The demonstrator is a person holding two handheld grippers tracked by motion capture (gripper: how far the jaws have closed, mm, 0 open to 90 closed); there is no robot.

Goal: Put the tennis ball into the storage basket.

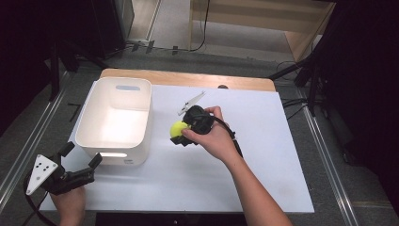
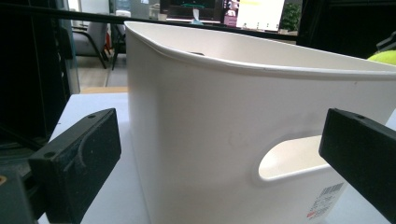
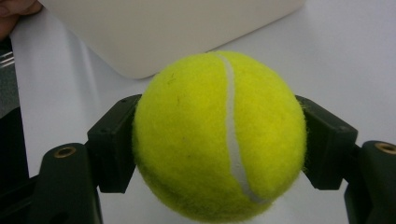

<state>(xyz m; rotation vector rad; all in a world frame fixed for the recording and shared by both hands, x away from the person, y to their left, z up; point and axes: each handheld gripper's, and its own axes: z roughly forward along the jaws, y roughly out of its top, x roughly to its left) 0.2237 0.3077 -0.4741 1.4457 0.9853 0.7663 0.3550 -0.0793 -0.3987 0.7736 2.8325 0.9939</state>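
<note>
A yellow tennis ball (image 3: 219,135) with a white seam sits clamped between both jaws of my right gripper (image 3: 219,140). In the high view the ball (image 1: 178,128) is held just above the white table, a short way right of the white bin (image 1: 127,89), with my right gripper (image 1: 181,131) pointing left toward it. My left gripper (image 1: 81,155) rests at the table's front left corner, jaws wide apart and empty, aimed at the bin's near wall. Ahead of the left gripper (image 2: 224,154), that wall (image 2: 210,107) shows its handle slot, and the ball's edge (image 2: 385,57) peeks over the rim.
The bin is empty inside. A small silver clip-like object (image 1: 191,102) lies on the table behind my right hand. The white sheet (image 1: 263,155) covers a wooden tabletop, with dark stands and cables on the floor around it.
</note>
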